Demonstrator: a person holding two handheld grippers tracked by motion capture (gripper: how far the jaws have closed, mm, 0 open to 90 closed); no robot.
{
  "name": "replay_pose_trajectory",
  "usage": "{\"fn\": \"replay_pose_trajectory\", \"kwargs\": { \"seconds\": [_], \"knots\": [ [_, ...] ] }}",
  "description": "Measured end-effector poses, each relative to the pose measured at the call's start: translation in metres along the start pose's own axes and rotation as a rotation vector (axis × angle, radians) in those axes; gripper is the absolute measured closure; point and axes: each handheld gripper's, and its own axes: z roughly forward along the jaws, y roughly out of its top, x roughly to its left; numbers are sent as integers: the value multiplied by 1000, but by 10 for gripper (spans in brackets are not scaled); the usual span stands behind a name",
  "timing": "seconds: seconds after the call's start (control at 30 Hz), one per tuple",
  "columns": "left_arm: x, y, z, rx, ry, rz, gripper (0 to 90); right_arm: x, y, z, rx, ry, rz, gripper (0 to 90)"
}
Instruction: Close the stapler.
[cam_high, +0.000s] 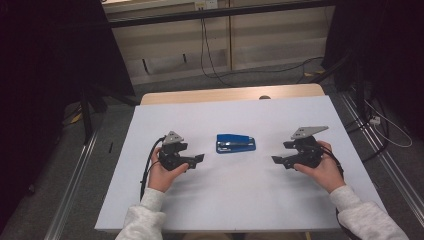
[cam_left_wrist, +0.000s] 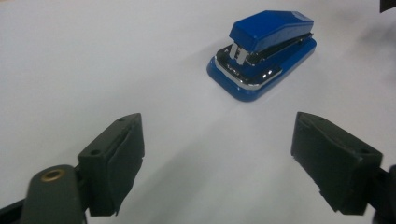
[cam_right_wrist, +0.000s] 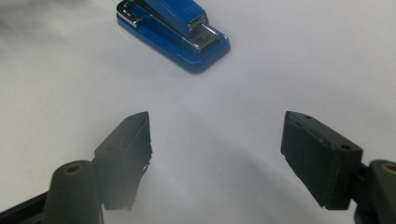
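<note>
Left tongs (cam_high: 199, 158) sit mid-left of the high view, right tongs (cam_high: 276, 160) mid-right, both held low over the white bench (cam_high: 165, 120) and aimed inward toward each other. Both are released: in the left gripper view the 2 black jaws stand wide apart at the bottom corners with bare bench between them, same in the right gripper view. Nothing is grasped by either.

Target is the small blue plastic stapler with a chrome metal magazine (cam_high: 236, 143), lying flat and closed at the centre of the high view, between the 2 tongs and slightly farther up the frame than them. It is apart from both, no contact. In the left gripper view the stapler (cam_left_wrist: 262, 53) is upper right of the frame, hinge end toward the camera. In the right gripper view it (cam_right_wrist: 173, 31) is at upper left, partly cut by the top edge.

Progress: judged at the start. Stapler looks untouched, no approach finished, no grasp made. Left to do: bring 1 or both tongs in to the stapler, line the jaws across its body, clench, then whatever handling follows. Left tongs look a bit nearer than the right ones.
</note>
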Motion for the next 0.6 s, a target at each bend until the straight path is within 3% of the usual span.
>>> {"fn": "replay_pose_trajectory", "kwargs": {
  "seconds": [0.17,0.27,0.6],
  "knots": [
    [-4,-7,-10,5,-18,-6,127,9,-5,-9,-4,5,0,194],
    [-4,-13,-16,5,-26,-9,113,13,-9,-12,19,4,-25,175],
    [0,-24,-35,-15,-5,-19,90,19,-20,-25,45,16,-40,152]
  ]
}}
